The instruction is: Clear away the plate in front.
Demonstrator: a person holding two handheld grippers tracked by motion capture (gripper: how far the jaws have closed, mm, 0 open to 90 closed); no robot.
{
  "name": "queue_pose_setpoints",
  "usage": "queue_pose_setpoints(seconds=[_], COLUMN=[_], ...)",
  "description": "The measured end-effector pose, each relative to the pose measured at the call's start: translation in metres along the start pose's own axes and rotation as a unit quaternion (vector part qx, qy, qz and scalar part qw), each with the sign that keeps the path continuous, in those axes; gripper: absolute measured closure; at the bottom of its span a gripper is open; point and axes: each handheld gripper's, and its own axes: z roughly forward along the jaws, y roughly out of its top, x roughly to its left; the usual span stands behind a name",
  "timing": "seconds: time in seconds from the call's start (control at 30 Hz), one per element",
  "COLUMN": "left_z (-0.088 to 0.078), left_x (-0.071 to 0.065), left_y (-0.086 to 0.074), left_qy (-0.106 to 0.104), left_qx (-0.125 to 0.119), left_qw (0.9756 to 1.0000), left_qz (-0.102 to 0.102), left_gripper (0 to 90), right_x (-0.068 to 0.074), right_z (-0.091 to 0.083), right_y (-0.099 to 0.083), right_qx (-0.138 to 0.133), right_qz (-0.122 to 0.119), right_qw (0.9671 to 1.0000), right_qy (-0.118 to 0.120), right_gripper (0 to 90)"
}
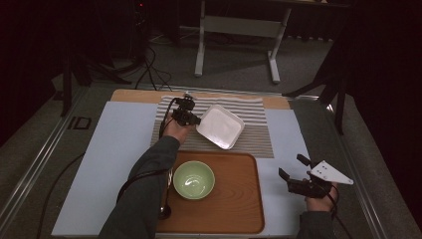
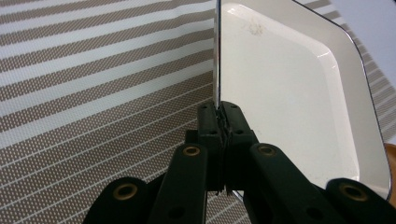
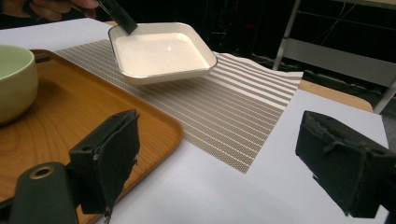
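A white square dish [image 1: 220, 126] hangs just above the striped placemat [image 1: 254, 135], held by its left rim in my left gripper [image 1: 195, 120], which is shut on it. In the left gripper view the jaws pinch the dish's [image 2: 289, 93] edge at my left gripper [image 2: 219, 116], with the placemat [image 2: 93, 84] below. In the right gripper view the dish [image 3: 161, 52] is clear of the mat. My right gripper [image 1: 290, 167] stands open at the table's right, over the white sheet; its pads [image 3: 112, 149] hold nothing, my right gripper [image 3: 224, 163] wide apart.
A wooden tray [image 1: 239, 199] lies at the front middle with a pale green bowl [image 1: 193, 179] in it and a spoon [image 1: 165, 204] at its left edge. The white sheet [image 1: 119, 149] covers the tabletop. A table frame [image 1: 239, 30] stands beyond.
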Motion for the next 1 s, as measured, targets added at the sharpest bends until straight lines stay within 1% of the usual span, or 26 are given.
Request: queue_pose_setpoints(seconds=[0.1, 0.23, 0.27, 0.3, 0.43, 0.47, 0.5, 0.73, 0.83, 0.87, 0.9, 1.0], left_z=[-0.007, -0.016, -0.016, -0.02, -0.029, -0.029, -0.033, -0.043, -0.046, -0.046, -0.047, -0.049], left_x=[-0.002, -0.008, -0.008, -0.011, -0.017, -0.017, -0.021, -0.03, -0.034, -0.034, -0.037, -0.042], left_y=[0.001, 0.003, 0.003, 0.004, 0.006, 0.006, 0.006, 0.005, 0.004, 0.004, 0.003, 0.002], left_qy=[-0.013, -0.019, -0.019, -0.024, -0.03, -0.03, -0.035, -0.051, -0.052, -0.052, -0.058, -0.06], left_qx=[-0.003, -0.008, -0.008, -0.01, -0.014, -0.014, -0.015, -0.021, -0.022, -0.022, -0.021, -0.019], left_qw=[0.9999, 0.9995, 0.9995, 0.9991, 0.9979, 0.9979, 0.997, 0.9936, 0.9919, 0.9919, 0.9908, 0.9892], left_qz=[0.007, 0.025, 0.025, 0.034, 0.056, 0.056, 0.067, 0.099, 0.114, 0.114, 0.12, 0.132], left_gripper=[89.2, 89.2, 89.2, 89.2, 89.2, 89.2, 89.2, 89.2, 89.1, 89.2, 89.2, 89.1], right_x=[0.0, 0.0, 0.0, 0.0, 0.0, 0.0, 0.0, -0.001, -0.001, -0.001, -0.001, -0.001], right_z=[0.0, 0.0, 0.0, 0.0, 0.0, 0.0, 0.0, -0.001, -0.001, -0.001, -0.001, -0.001], right_y=[0.0, 0.0, 0.0, 0.0, 0.0, 0.0, 0.0, 0.0, 0.0, 0.0, 0.0, 0.0], right_qx=[0.0, 0.0, 0.0, 0.0, 0.0, 0.0, 0.0, 0.0, 0.0, 0.0, 0.0, -0.001], right_qz=[0.0, 0.0, 0.0, 0.0, 0.0, 0.0, 0.0, 0.001, 0.001, 0.001, 0.001, 0.003], right_qw=[1.0, 1.0, 1.0, 1.0, 1.0, 1.0, 1.0, 1.0, 1.0, 1.0, 1.0, 1.0], right_qy=[-0.001, -0.001, -0.001, -0.001, -0.001, -0.001, -0.001, -0.002, -0.002, -0.002, -0.003, -0.004], right_gripper=[13.0, 13.0, 13.0, 13.0, 13.0, 13.0, 13.0, 13.0, 13.0, 13.0, 13.0, 13.0])
